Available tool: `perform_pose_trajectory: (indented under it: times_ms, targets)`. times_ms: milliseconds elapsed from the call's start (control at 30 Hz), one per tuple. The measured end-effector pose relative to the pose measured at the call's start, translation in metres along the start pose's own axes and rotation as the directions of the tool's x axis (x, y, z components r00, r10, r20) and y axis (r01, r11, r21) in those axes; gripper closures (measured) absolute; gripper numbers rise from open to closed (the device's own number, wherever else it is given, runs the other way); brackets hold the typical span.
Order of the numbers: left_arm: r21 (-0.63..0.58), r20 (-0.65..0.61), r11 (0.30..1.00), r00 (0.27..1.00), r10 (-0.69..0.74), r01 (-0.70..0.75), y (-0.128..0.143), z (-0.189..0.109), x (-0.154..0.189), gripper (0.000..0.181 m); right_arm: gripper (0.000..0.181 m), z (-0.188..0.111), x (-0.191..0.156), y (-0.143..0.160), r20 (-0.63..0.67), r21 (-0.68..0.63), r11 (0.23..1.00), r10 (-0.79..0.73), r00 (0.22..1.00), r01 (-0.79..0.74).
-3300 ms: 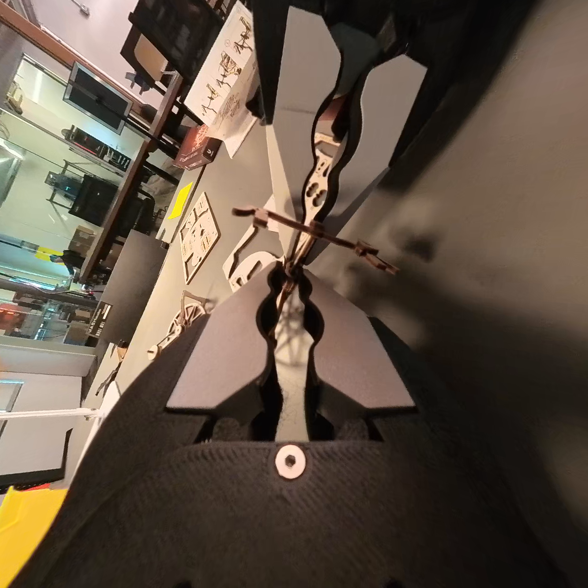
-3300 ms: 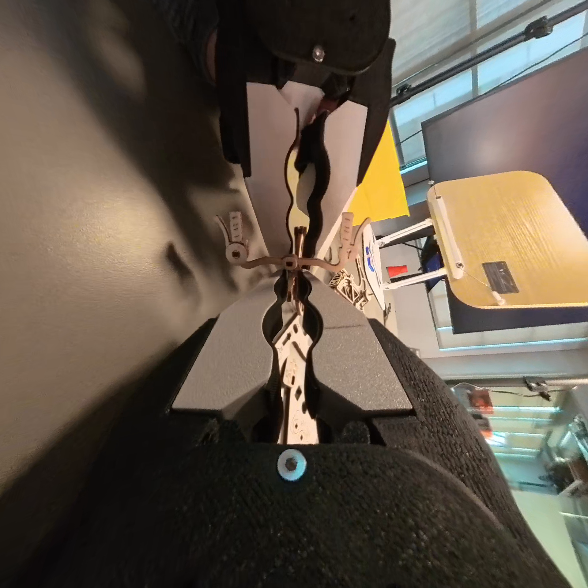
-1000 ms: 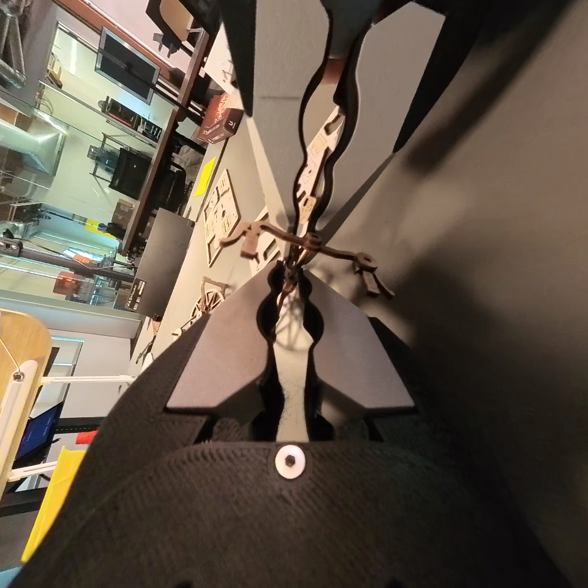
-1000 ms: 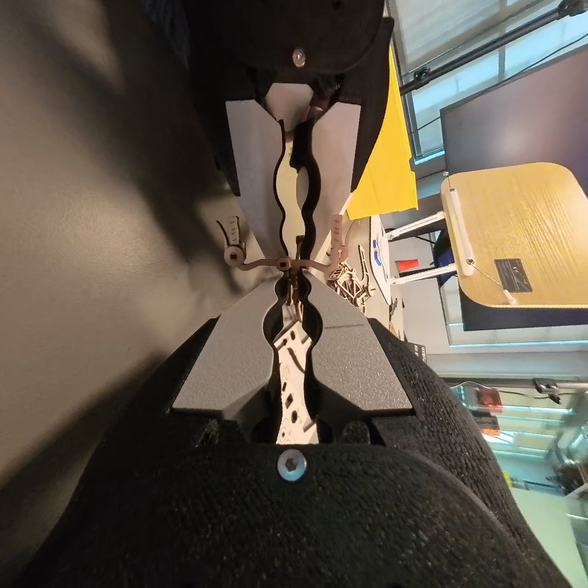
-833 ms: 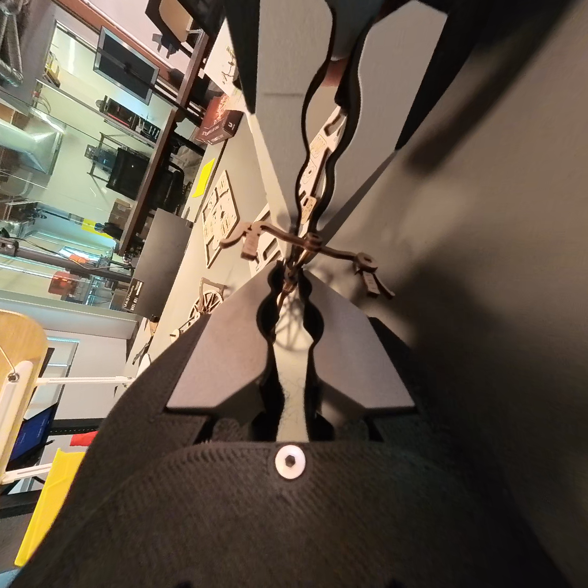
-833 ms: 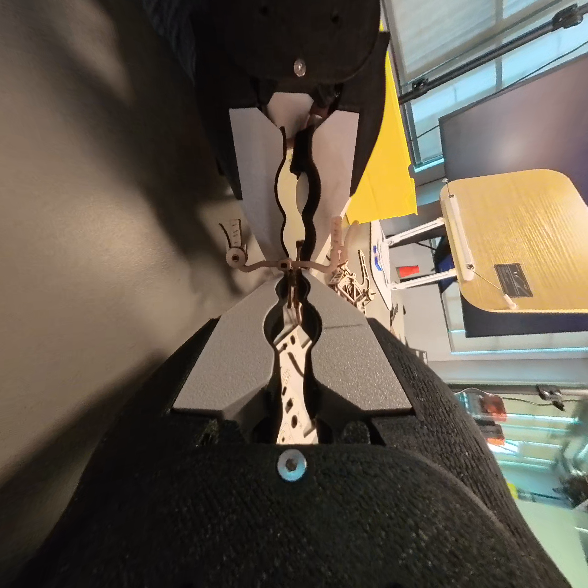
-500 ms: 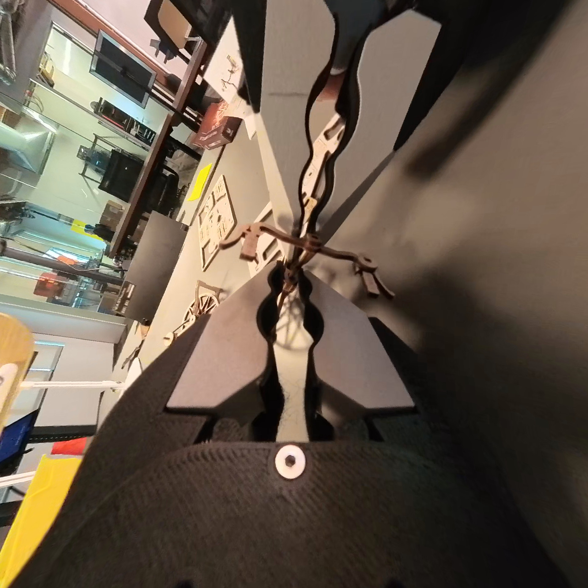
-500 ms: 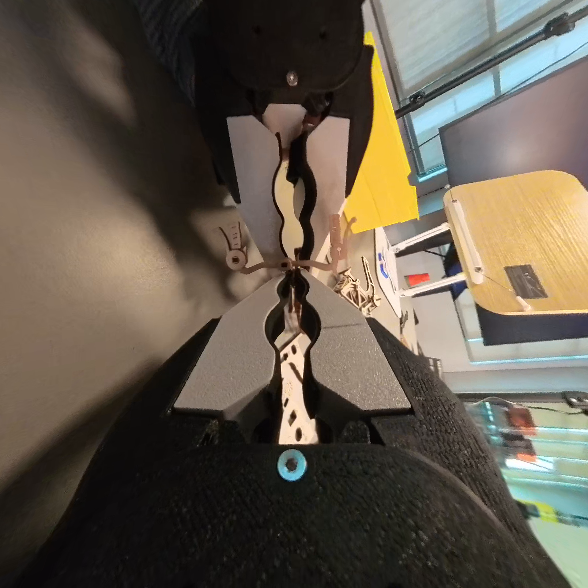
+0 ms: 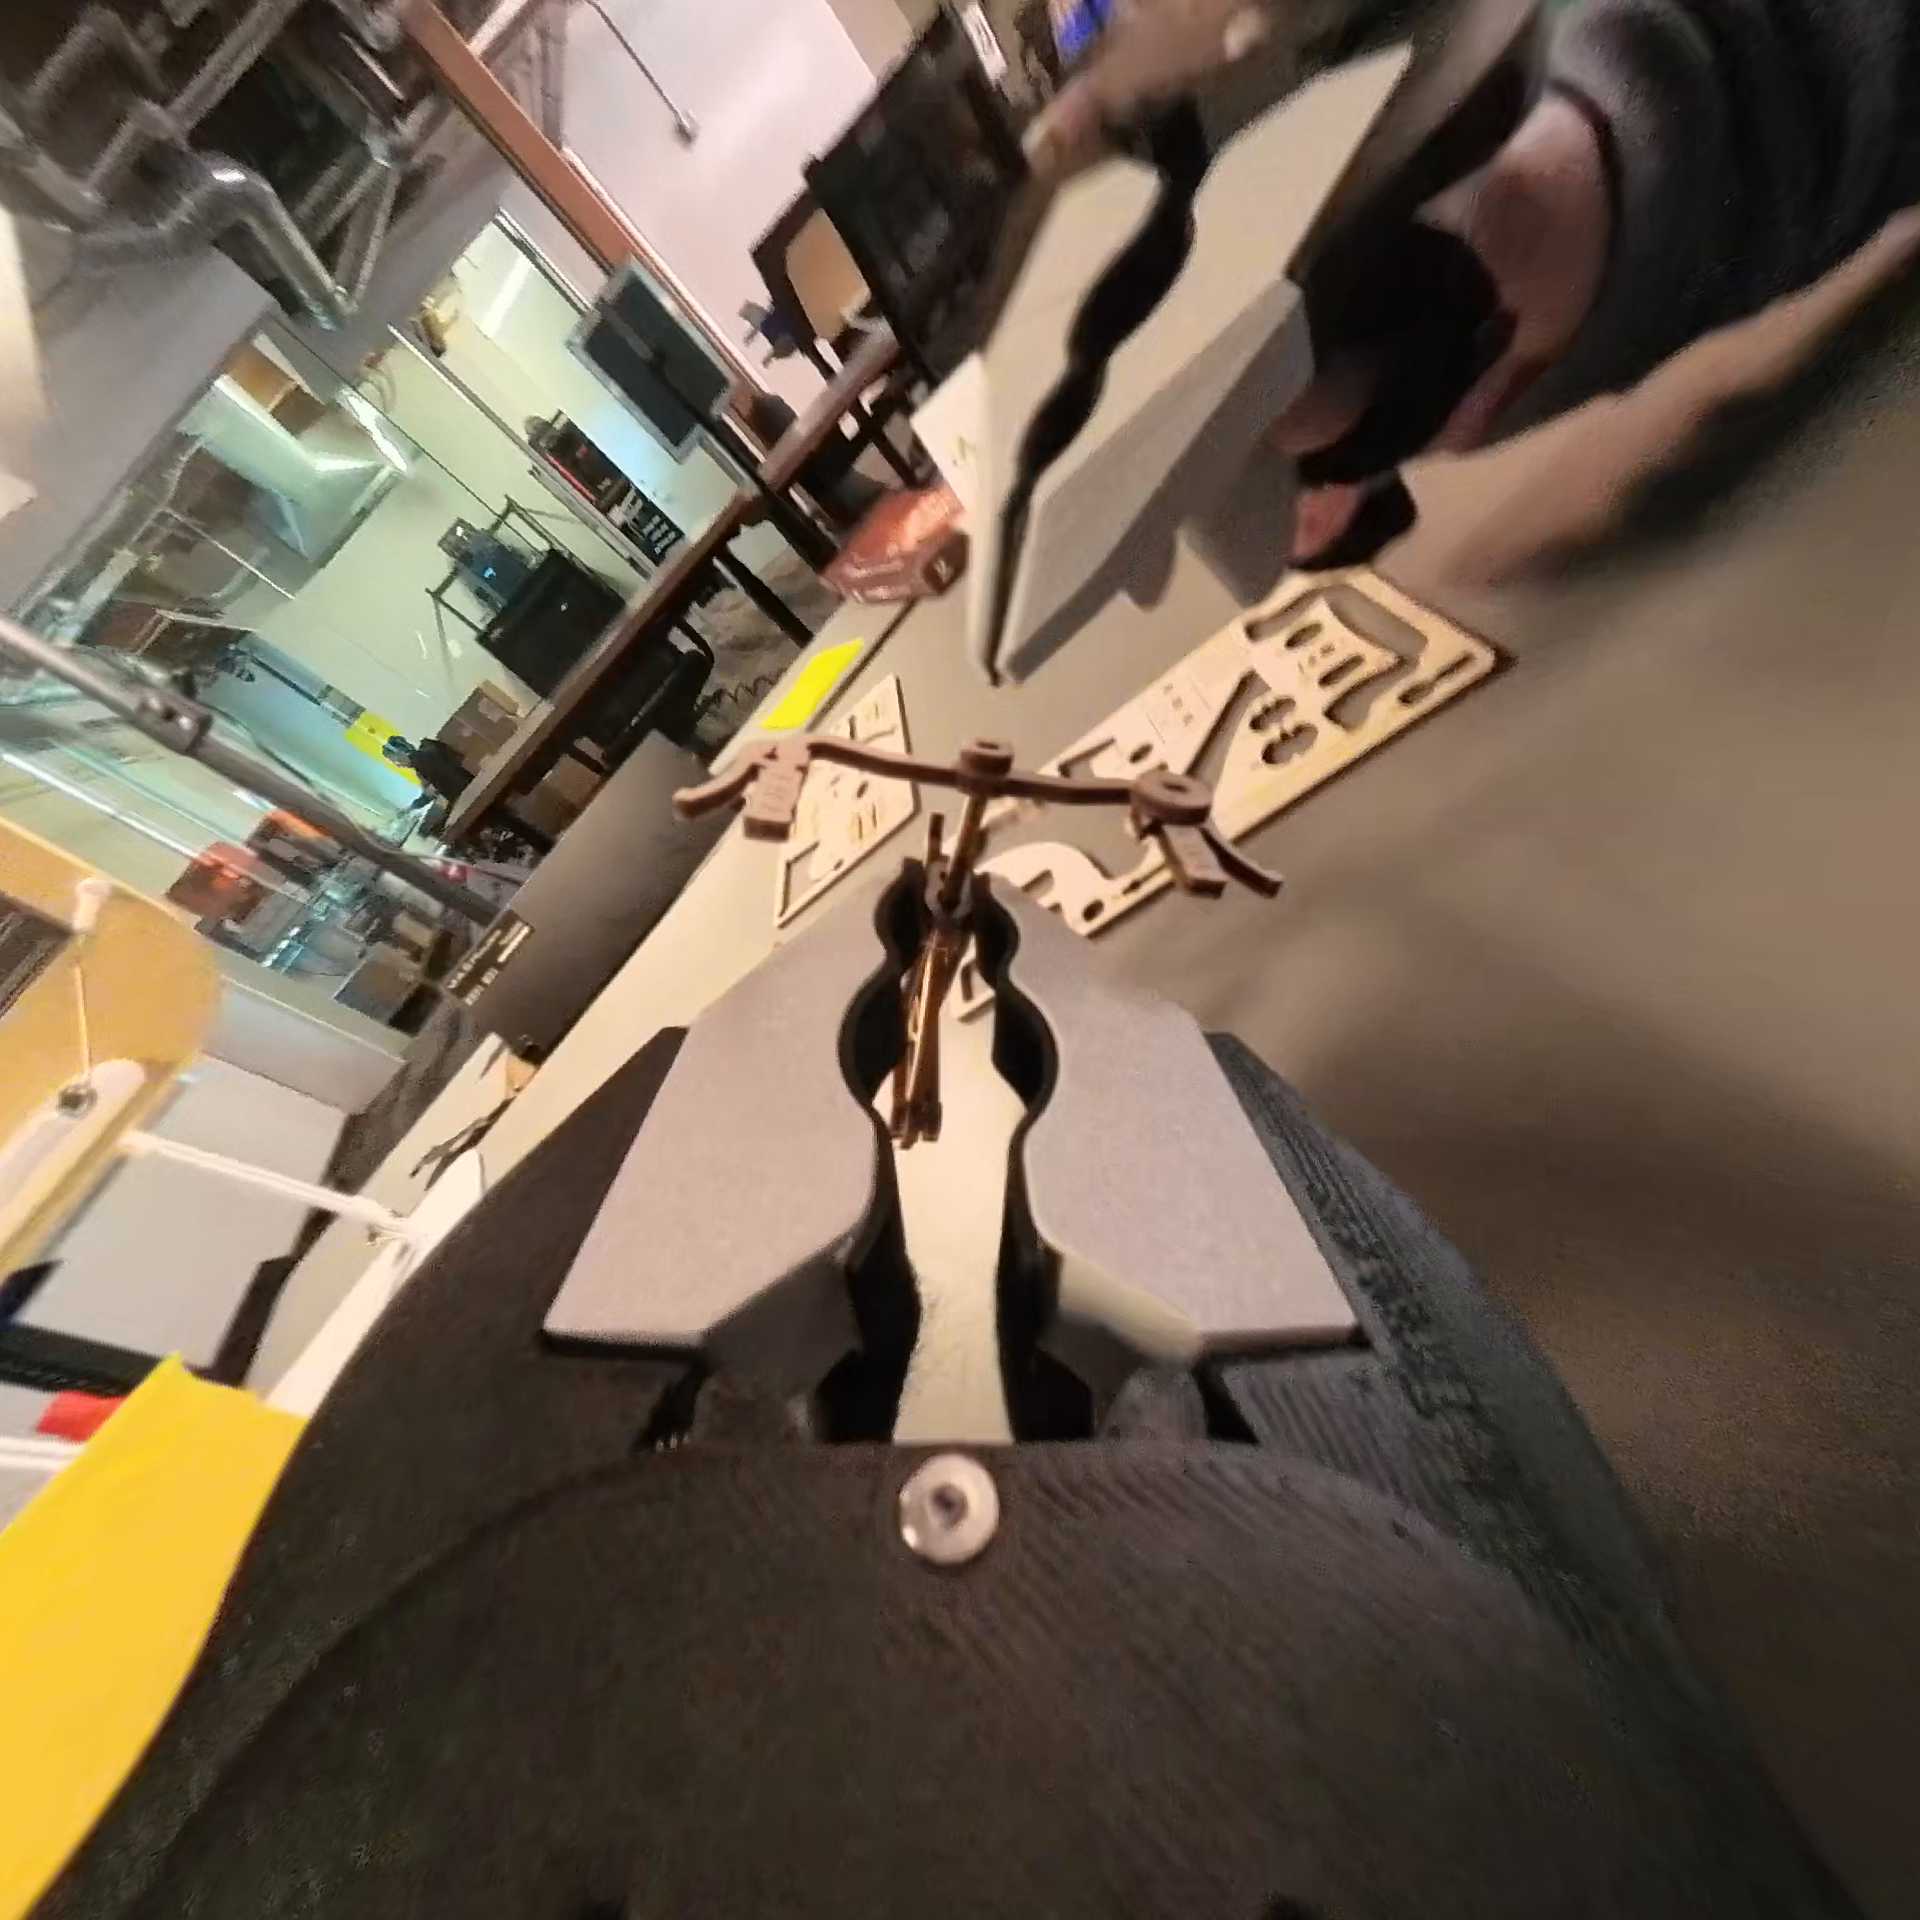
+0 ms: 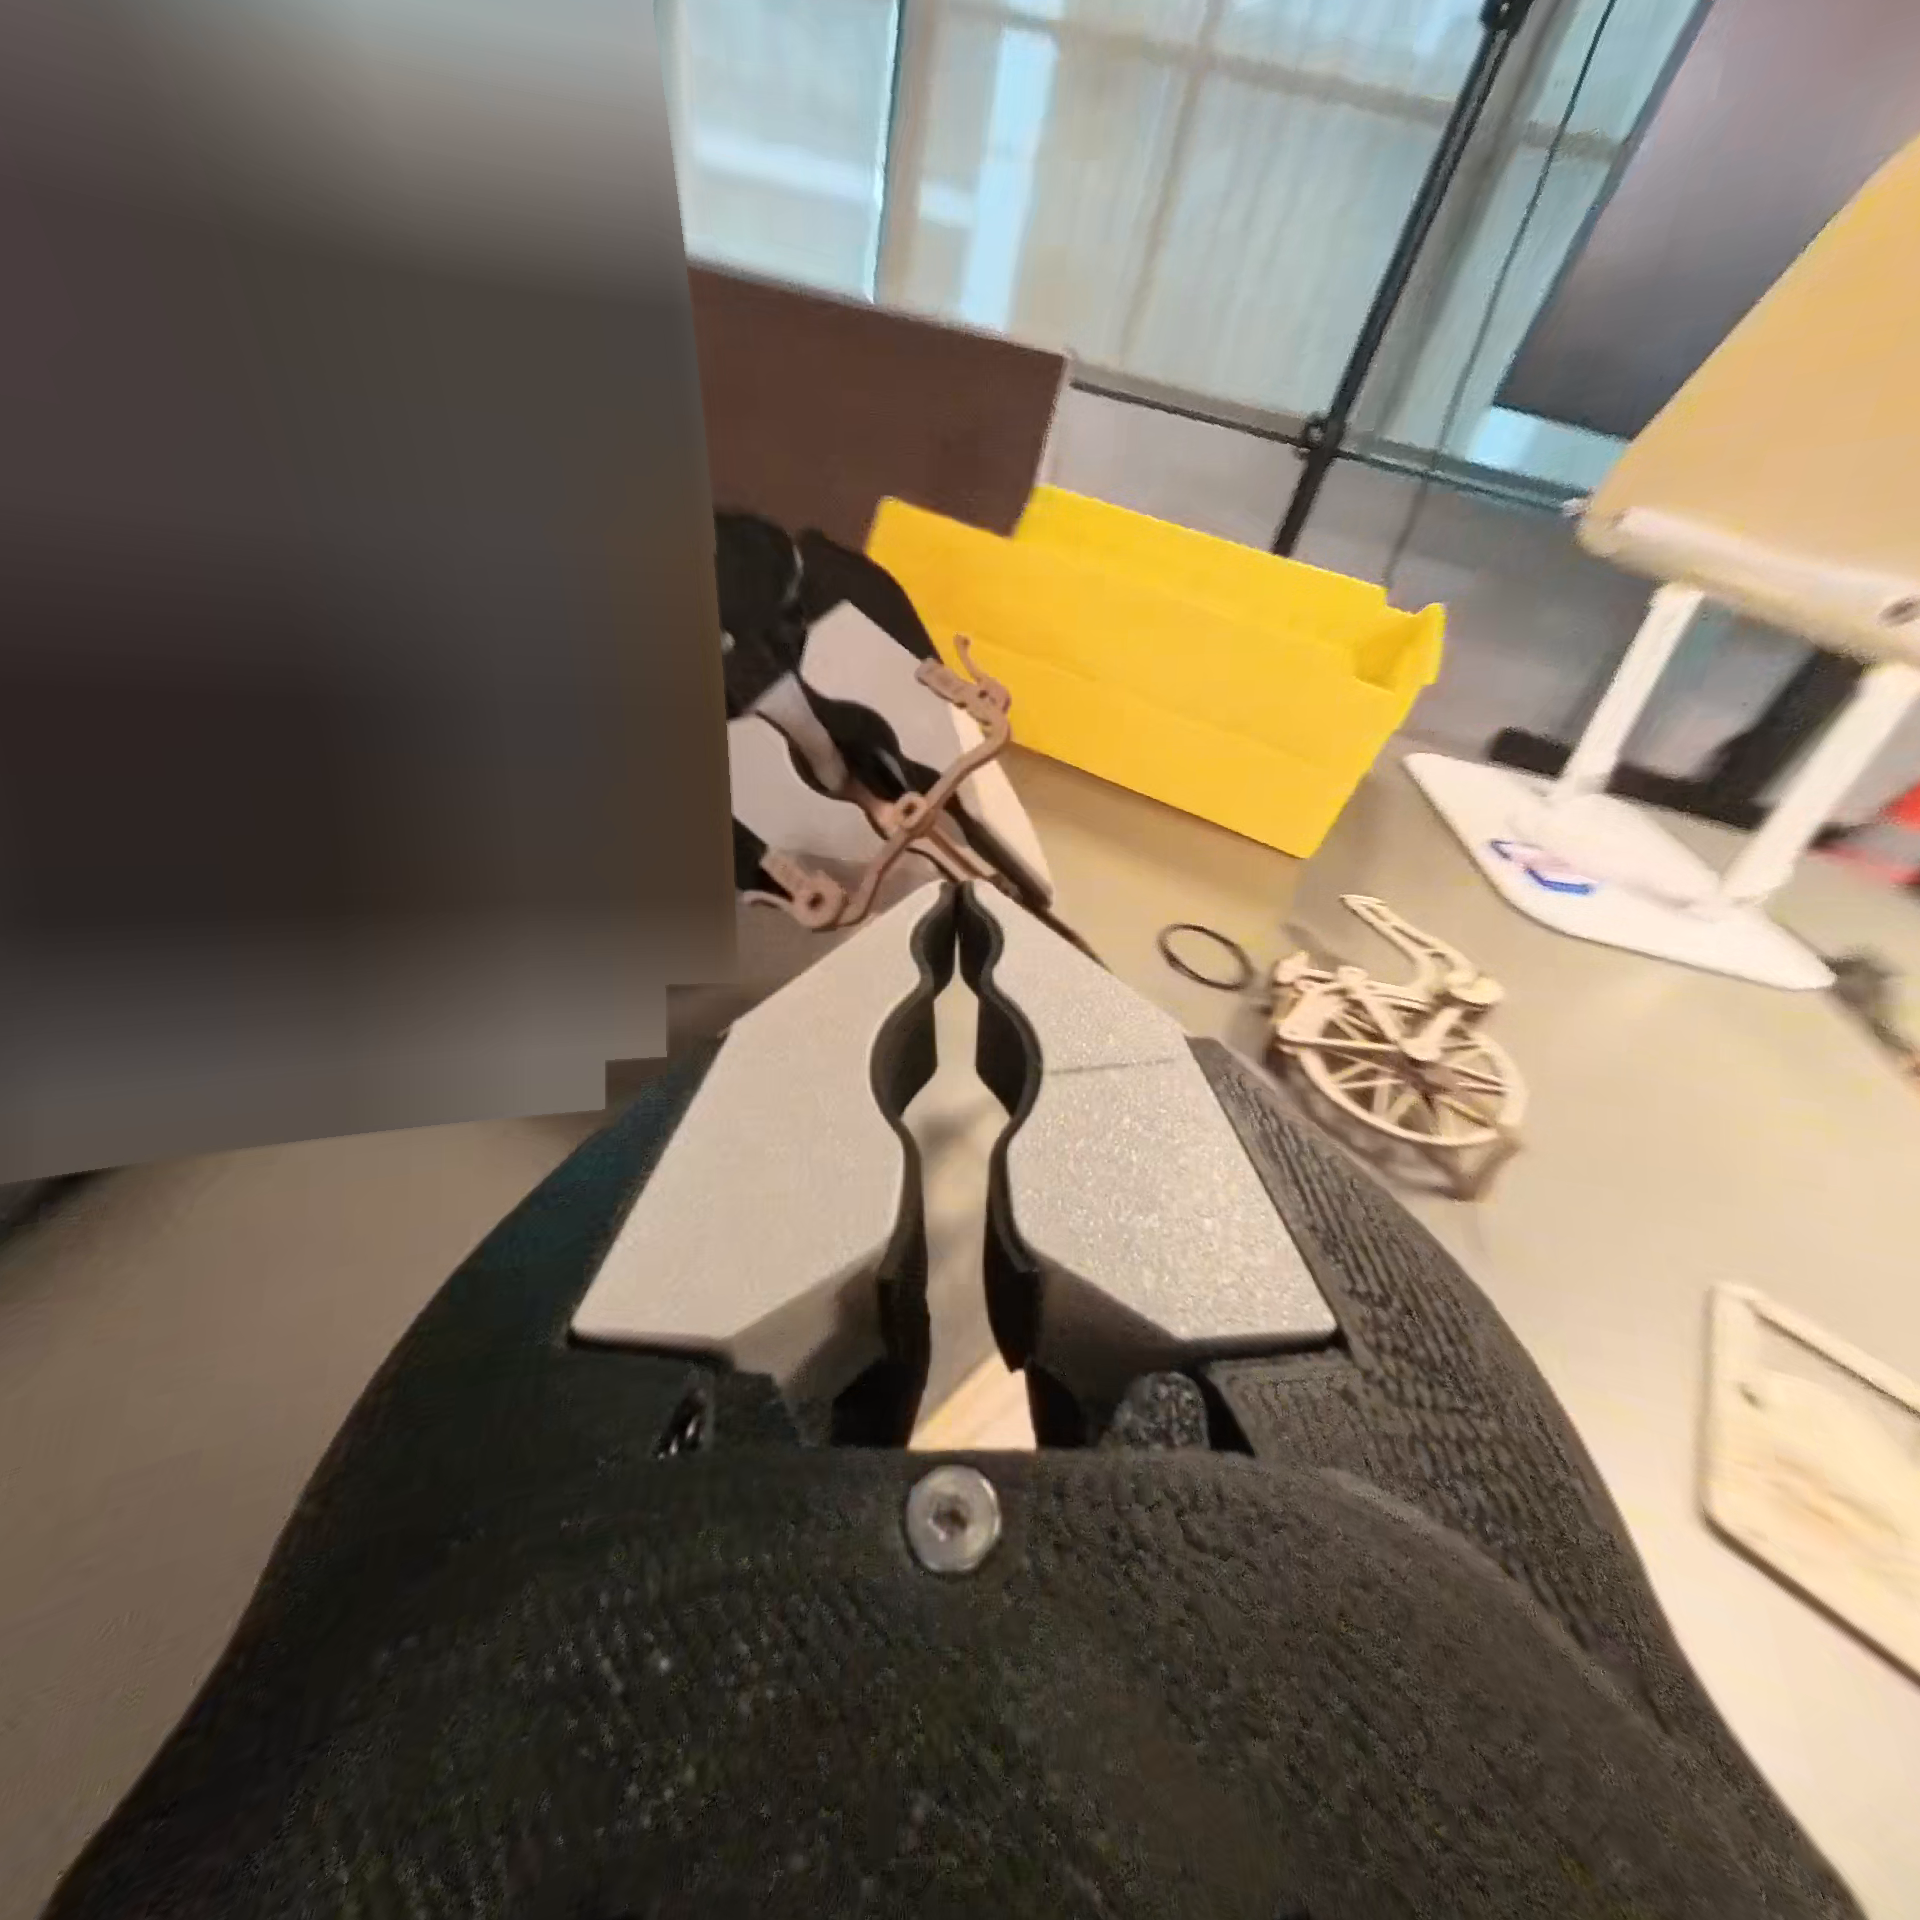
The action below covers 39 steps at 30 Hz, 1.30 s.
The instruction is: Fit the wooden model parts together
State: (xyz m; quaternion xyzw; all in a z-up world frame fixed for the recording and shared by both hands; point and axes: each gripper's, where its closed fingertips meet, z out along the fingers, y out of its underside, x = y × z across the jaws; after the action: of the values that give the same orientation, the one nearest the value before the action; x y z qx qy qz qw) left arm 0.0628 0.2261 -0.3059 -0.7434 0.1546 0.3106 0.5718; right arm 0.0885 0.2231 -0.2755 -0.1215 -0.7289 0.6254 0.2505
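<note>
My left gripper [image 9: 943, 899] is shut on the stem of a brown wooden handlebar piece [image 9: 977, 779], whose bar stands crosswise just past the fingertips. My right gripper [image 10: 954, 896] is shut with its tips touching and nothing between them. It shows in the left wrist view [image 9: 1143, 364], raised above the table and held by a hand, apart from the handlebar. In the right wrist view the handlebar piece [image 10: 914, 810] sits in the left gripper's fingers [image 10: 883, 675], just beyond my right tips. A partly built wooden bicycle [image 10: 1403, 1049] lies on the table.
Cut-out wooden sheets [image 9: 1299, 717] lie on the grey table beyond the handlebar, and another sheet [image 10: 1818, 1475] lies at the right. A black ring [image 10: 1200, 951], a yellow bin [image 10: 1153, 675] and a white stand [image 10: 1662, 831] are farther back. A blurred patch covers the right wrist view's left side. The tips of one gripper are about 4 cm away from the tips of the other. The partly built wooden bicycle [image 10: 1403, 1049] lies around 15 cm away from my left fingertips.
My right gripper has let go of the handlebar piece and drawn back and up, its jaws now shut and empty. My left gripper still holds the piece and has swung to a new angle.
</note>
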Motion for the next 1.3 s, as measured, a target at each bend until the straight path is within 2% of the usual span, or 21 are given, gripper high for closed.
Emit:
perform_pose_trajectory:
  times_ms: [133, 233, 333, 500, 700, 800, 933, 1000, 1033, 1133, 1233, 1300]
  targets:
    - [0.165, -0.024, 0.971, 0.984, -0.174, 0.175, -0.02, -0.012, -0.013, 0.173, 0.181, 0.002, 0.01, -0.016, 0.029, 0.052, 0.975, 0.214, 0.976, -0.215]
    - [0.201, 0.02, 0.948, 0.967, -0.255, 0.246, -0.018, -0.018, -0.03, 0.173, 0.181, 0.002, 0.031, -0.008, -0.091, -0.019, 0.955, 0.293, 0.952, -0.296]
    - [0.214, 0.138, 0.937, 0.94, -0.311, 0.278, -0.01, -0.025, -0.054, 0.173, 0.181, -0.003, 0.054, 0.038, -0.285, -0.232, 0.923, 0.237, 0.929, -0.307]
    - [0.24, 0.231, 0.921, 0.904, -0.36, 0.306, -0.003, -0.036, -0.073, 0.173, 0.174, 0.002, 0.051, 0.09, -0.31, -0.491, 0.801, 0.207, 0.928, -0.343]
    - [0.259, 0.211, 0.902, 0.891, -0.403, 0.347, -0.001, -0.038, -0.076, 0.173, 0.176, 0.012, 0.051, 0.105, -0.306, -0.587, 0.691, 0.292, 0.906, -0.421]
    - [0.29, 0.194, 0.88, 0.877, -0.44, 0.377, -0.002, -0.041, -0.078, 0.172, 0.177, 0.012, 0.058, 0.111, -0.346, -0.626, 0.662, 0.236, 0.908, -0.411]
    - [0.356, 0.138, 0.819, 0.841, -0.523, 0.45, -0.003, -0.047, -0.084, 0.172, 0.176, 0.012, 0.07, 0.113, -0.346, -0.684, 0.654, 0.1, 0.933, -0.323]
    - [0.392, 0.091, 0.78, 0.823, -0.561, 0.488, -0.005, -0.05, -0.085, 0.172, 0.172, 0.019, 0.073, 0.099, -0.333, -0.641, 0.715, 0.071, 0.94, -0.281]
    - [0.416, 0.06, 0.755, 0.813, -0.579, 0.507, -0.007, -0.053, -0.086, 0.172, 0.162, 0.026, 0.072, 0.085, -0.307, -0.592, 0.767, 0.067, 0.95, -0.245]
    - [0.475, -0.049, 0.67, 0.777, -0.627, 0.571, -0.013, -0.059, -0.087, 0.173, 0.136, 0.044, 0.055, 0.022, -0.173, -0.298, 0.95, 0.042, 0.984, -0.093]
    - [0.502, -0.202, 0.573, 0.732, -0.651, 0.648, -0.021, -0.063, -0.083, 0.173, 0.125, 0.041, 0.044, -0.024, -0.104, -0.051, 0.994, 0.094, 0.99, -0.099]
    - [0.5, -0.28, 0.53, 0.707, -0.65, 0.685, -0.025, -0.064, -0.079, 0.173, 0.119, 0.037, 0.044, -0.033, -0.083, -0.015, 0.988, 0.152, 0.985, -0.154]
